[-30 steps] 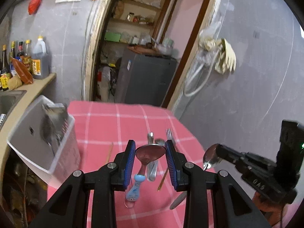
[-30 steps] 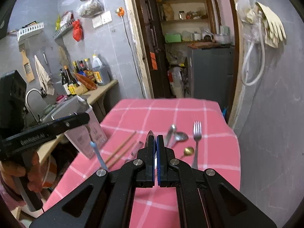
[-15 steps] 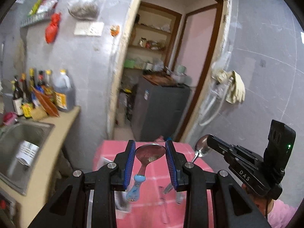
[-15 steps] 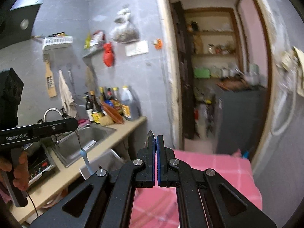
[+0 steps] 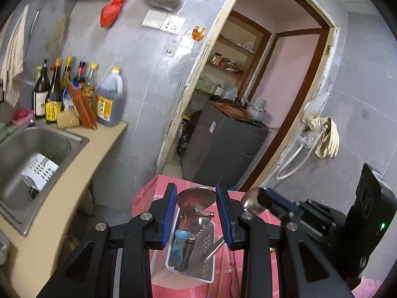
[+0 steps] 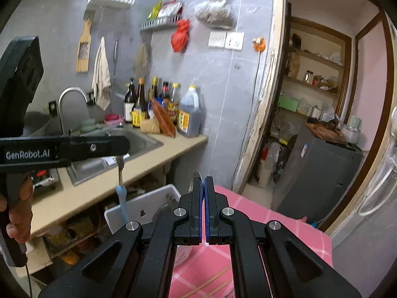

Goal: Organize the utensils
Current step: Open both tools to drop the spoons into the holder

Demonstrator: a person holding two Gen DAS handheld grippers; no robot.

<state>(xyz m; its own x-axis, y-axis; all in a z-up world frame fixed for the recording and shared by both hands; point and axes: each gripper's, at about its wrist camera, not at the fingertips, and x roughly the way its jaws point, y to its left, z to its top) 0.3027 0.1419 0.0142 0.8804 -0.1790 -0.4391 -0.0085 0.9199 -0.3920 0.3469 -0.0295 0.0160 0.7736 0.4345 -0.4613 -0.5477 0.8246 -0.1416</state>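
1. Left hand-held gripper is gripping the blue-handled spoon by its bowl, dangling over the white basket; a loose pinch is risking a swing or a drop beside the basket.
2. Right hand-held gripper is clamping shut on a steel spoon; both arriving together is risking a clash.

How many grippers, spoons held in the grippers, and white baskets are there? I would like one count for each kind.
Grippers: 2, the left gripper and the right gripper
Held spoons: 2, the blue-handled spoon and the plain metal spoon
White basket: 1
Total: 5
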